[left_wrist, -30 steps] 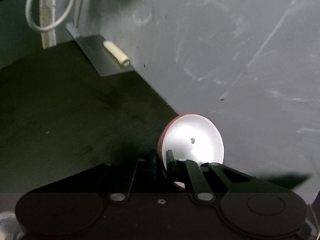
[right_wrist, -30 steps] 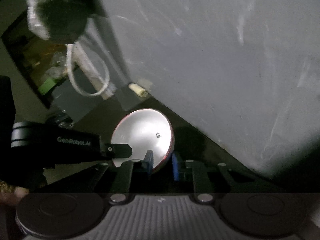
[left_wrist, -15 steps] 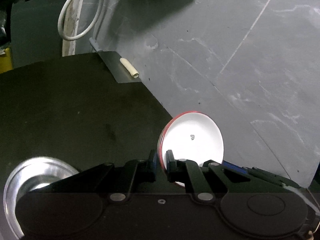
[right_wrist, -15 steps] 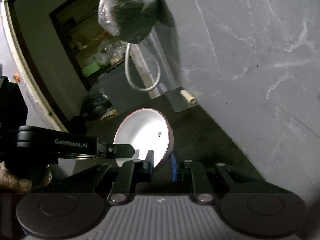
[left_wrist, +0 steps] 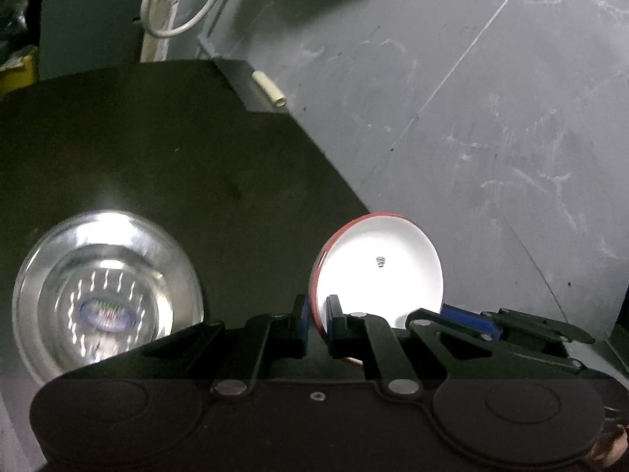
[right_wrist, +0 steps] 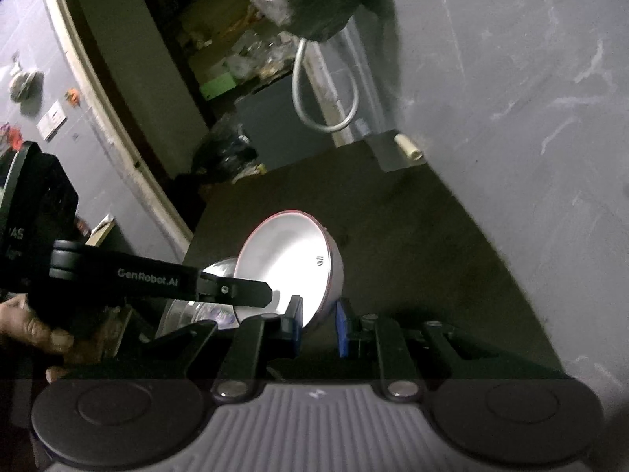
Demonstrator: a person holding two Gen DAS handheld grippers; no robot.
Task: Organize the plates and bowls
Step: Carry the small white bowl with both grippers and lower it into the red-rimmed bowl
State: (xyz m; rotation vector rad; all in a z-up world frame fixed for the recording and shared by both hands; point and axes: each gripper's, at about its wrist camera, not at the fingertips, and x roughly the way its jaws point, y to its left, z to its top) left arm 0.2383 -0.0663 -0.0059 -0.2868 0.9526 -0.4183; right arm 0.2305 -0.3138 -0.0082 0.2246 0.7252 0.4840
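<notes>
We hold red-rimmed bowl (left_wrist: 379, 263) aloft, left tool (left_wrist: 316, 312) and right tool (right_wrist: 318, 320) both clamped on rim. Steel plate (left_wrist: 106, 295) waits on counter (left_wrist: 177, 165). Stacking not done.

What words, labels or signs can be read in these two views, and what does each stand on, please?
"GenRobot.AI": white lettering on the left gripper's black arm, in the right wrist view.
"AS": letters on the black housing at that view's left edge, cut off.
Small dark mark inside the bowl: too small to read.
</notes>
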